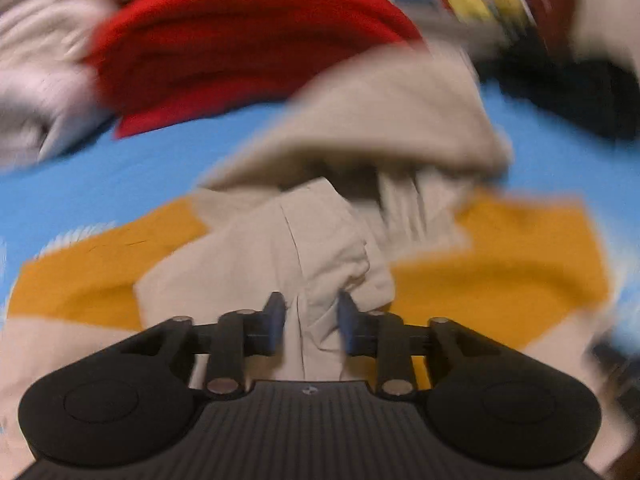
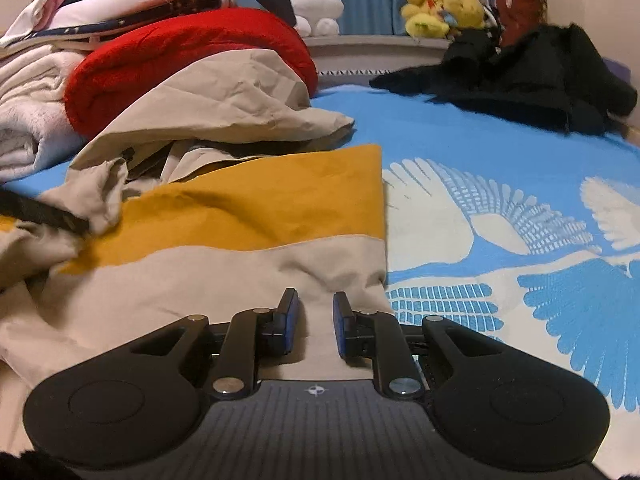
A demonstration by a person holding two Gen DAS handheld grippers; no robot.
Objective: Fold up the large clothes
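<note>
Careful: with your left tongs (image 1: 312, 322) pinching a bunched ridge of the jacket (image 1: 320, 248) on the bed (image 2: 460, 132) and your right tongs (image 2: 314, 320) narrowed around its hem, uneven pulling could drag extra layers askew.

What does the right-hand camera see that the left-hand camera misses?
Only the right view shows the white bird print on the blue bedspread and the white plush by the curtain. Only the left view, which is blurred, shows mustard fabric on both sides of a bunched beige fold between the left tongs. Both show the beige-and-mustard garment, the red blanket, the black clothing and the yellow plush toys.
</note>
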